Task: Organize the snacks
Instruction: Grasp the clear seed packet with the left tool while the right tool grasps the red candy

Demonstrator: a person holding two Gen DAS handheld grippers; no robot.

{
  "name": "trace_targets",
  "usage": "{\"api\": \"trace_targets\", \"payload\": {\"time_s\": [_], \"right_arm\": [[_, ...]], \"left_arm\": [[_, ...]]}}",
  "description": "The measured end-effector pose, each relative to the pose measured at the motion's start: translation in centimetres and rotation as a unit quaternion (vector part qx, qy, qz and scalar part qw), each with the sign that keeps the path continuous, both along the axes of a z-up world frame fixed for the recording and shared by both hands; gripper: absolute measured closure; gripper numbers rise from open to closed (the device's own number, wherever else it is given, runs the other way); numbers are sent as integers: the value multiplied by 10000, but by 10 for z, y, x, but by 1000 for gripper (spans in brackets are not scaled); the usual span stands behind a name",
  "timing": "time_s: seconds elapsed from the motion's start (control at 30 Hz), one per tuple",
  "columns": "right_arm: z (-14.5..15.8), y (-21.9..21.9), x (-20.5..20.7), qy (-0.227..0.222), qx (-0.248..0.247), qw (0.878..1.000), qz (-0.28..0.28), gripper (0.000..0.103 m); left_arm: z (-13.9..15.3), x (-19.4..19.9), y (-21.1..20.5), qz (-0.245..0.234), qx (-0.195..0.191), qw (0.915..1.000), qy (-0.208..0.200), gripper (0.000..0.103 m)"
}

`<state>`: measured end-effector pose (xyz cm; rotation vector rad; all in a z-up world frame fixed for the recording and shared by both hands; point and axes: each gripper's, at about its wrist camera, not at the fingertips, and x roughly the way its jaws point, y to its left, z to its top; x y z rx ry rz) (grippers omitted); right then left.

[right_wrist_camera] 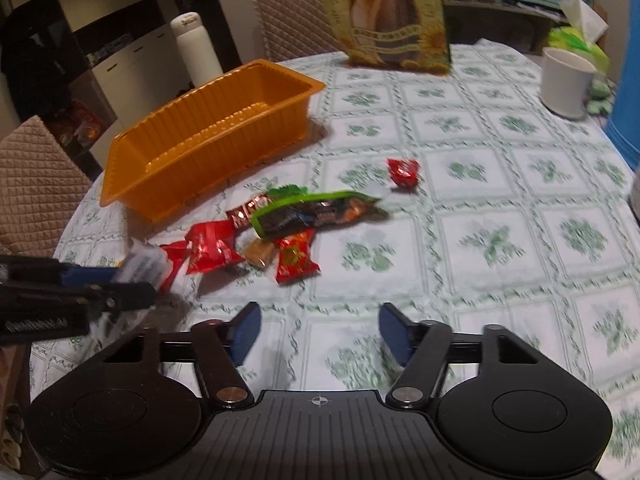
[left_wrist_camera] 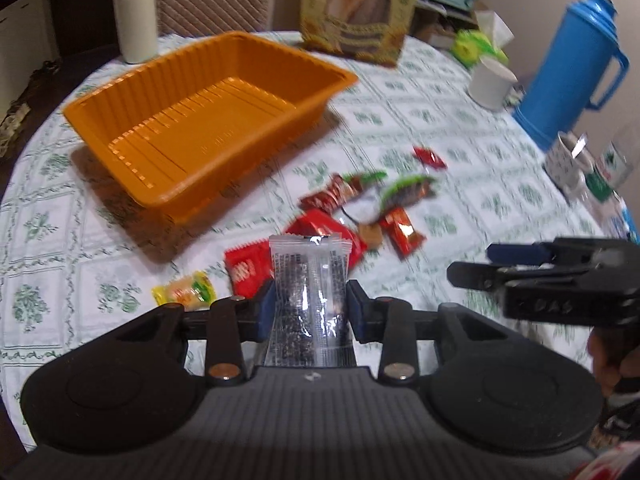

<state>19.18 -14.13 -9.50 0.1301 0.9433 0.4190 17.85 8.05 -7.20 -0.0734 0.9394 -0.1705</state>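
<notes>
Blue-padded left gripper (left_wrist_camera: 310,306): clenched on a clear sachet of dark seeds (left_wrist_camera: 308,280), pads pressing both its long edges, sachet upright and lifted off the cloth. Right gripper (right_wrist_camera: 319,330): released, nothing between its jaws, poised over bare tablecloth (right_wrist_camera: 480,200). Loose snack pile (left_wrist_camera: 352,216): red, green and caramel wrappers at twelve o'clock just beyond the held sachet; a yellow sweet (left_wrist_camera: 185,293) at nine o'clock; a lone red sweet (left_wrist_camera: 430,157) at one o'clock, apart from the pile. Orange ribbed tray (left_wrist_camera: 120,96): eleven o'clock, on the table, holding nothing yet. Judged risk: the slick film sachet is pinched only at its lower half and could slip or fold during the carry to the tray; the right gripper, closing near the pile, could scatter neighbouring wrappers.
</notes>
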Motion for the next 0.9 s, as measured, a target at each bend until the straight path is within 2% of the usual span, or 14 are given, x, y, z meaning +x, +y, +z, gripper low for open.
{"api": "trace_targets", "payload": {"time_s": [0.07,0.17,0.5,0.8,0.9], "right_arm": [[-1,5,6,-81,8,9999,88,53],[-1,13,14,-197,0,9996,214,59],[-11,34,42,-258,-116,9986,446,68],[-26,41,53,-108,-286,9980,557,74],[-27,41,53,-109,-275,9978,600,79]], "left_arm": [[4,3,3,128,-17,9999,-40,70],[5,8,7,258,-48,9996,-45,70],[1,16,10,433,-19,9991,23,70],[0,19,12,512,6,9987,81,70],[0,18,12,518,8,9986,81,70]]}}
